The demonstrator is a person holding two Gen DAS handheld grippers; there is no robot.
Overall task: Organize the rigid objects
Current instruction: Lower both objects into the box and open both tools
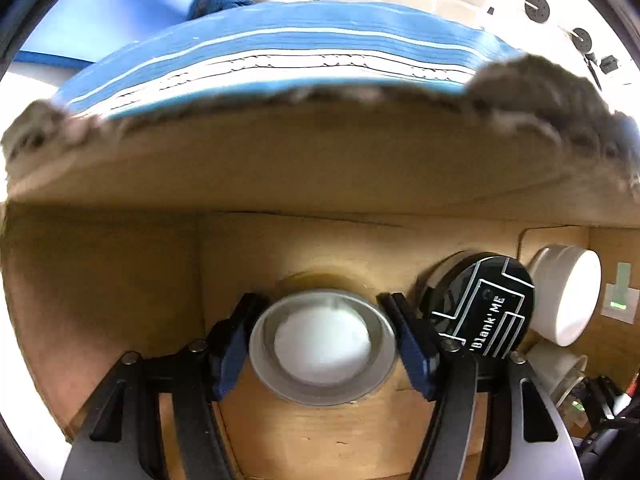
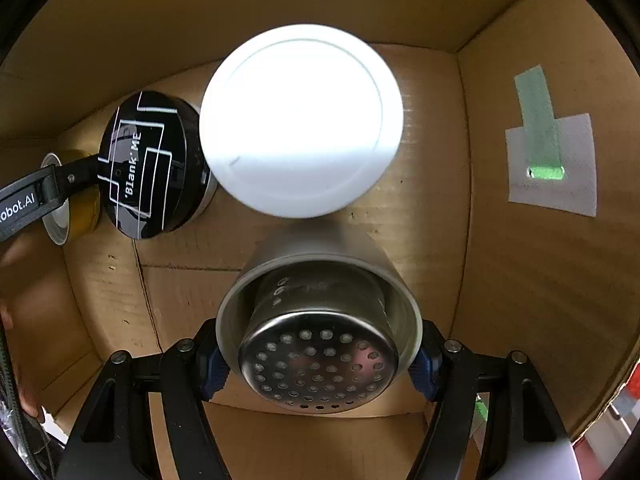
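Both grippers reach down into a cardboard box (image 1: 120, 264). My left gripper (image 1: 322, 340) is shut on a round jar with a silver rim and white centre (image 1: 322, 346), seen end on. A black round container marked 'Blank'ME (image 1: 484, 306) stands right of it, then a white round container (image 1: 568, 292). My right gripper (image 2: 318, 354) is shut on a grey metal cup with a perforated strainer insert (image 2: 320, 364). Beyond it stand the white container (image 2: 300, 120) and the black container (image 2: 144, 164). The left gripper's finger (image 2: 44, 196) and its yellowish jar (image 2: 80, 216) show at the left edge.
The box walls (image 2: 540, 280) close in on all sides; a white patch with green tape (image 2: 552, 164) is stuck on the right wall. Above the box rim lie blue-and-white striped fabric (image 1: 280, 52) and grey fuzzy material (image 1: 540, 80). A clear cup (image 1: 560, 372) sits low right.
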